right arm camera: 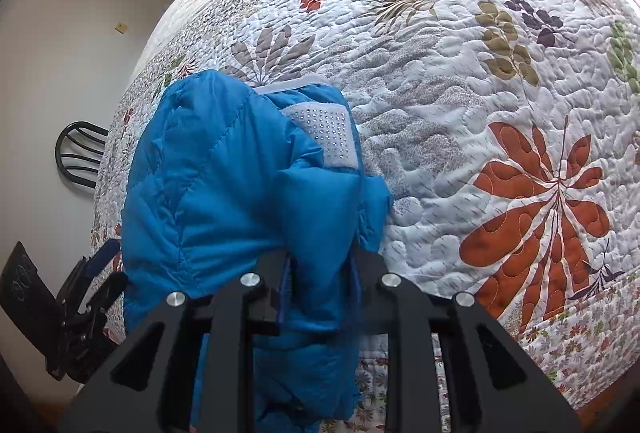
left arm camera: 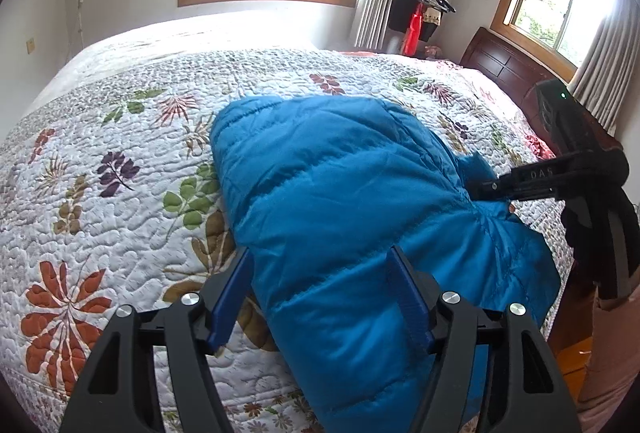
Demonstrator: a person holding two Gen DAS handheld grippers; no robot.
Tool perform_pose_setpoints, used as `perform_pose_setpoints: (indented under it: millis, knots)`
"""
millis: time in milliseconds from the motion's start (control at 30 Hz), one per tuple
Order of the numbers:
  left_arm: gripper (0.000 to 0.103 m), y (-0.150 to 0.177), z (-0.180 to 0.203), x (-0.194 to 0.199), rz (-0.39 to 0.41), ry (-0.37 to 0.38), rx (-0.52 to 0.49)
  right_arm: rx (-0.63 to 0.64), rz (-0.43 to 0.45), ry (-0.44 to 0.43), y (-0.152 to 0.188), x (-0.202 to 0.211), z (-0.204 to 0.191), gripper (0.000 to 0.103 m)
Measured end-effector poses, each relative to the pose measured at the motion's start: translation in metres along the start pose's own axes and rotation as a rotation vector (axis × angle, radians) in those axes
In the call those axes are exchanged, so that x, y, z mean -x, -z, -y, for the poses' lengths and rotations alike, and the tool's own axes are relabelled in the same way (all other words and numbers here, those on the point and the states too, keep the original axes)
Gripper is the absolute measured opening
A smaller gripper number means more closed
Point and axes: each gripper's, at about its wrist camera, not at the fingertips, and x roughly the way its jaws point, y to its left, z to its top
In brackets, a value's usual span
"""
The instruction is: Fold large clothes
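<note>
- Left tool (left arm camera: 320, 297) spread wide, released, straddling near end of blue puffer jacket (left arm camera: 340, 193), gripping nothing.
- Jacket already bundled into a narrow folded mass on the quilted bed (left arm camera: 100, 161), near its front edge.
- Right tool (right arm camera: 320, 273) clenched on a fold of jacket fabric at its right side, cloth bunched between the fingers.
- Velcro tab (right arm camera: 320, 133) exposed on top.
- Judged mid-to-late: main folds done, final tuck and flattening left.

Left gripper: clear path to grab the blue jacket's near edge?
Probably yes. The left gripper is open, its jaws already either side of the jacket edge on the quilt, nothing between. The right gripper, shut on jacket fabric, is off to the side.
</note>
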Motion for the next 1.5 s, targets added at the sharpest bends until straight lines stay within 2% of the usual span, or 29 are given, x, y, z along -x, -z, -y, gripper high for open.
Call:
perform_pose_setpoints:
  millis: [167, 300, 1367, 1500]
  knots:
    - [0.067, -0.018, -0.01, -0.016, -0.009, -0.028, 0.035, 0.003, 0.0, -0.004, 0.0, -0.001, 0.001, 0.023]
    - [0.066, -0.024, -0.017, -0.025, -0.017, -0.017, 0.064, 0.003, -0.003, -0.006, 0.0, -0.001, 0.001, 0.023]
    - [0.068, -0.022, -0.02, -0.042, -0.037, -0.01, 0.061, 0.007, -0.004, 0.014, 0.0, -0.009, 0.002, 0.026]
    - [0.068, -0.022, -0.02, -0.042, -0.039, -0.017, 0.058, 0.011, 0.012, 0.027, 0.0, -0.002, -0.003, 0.033]
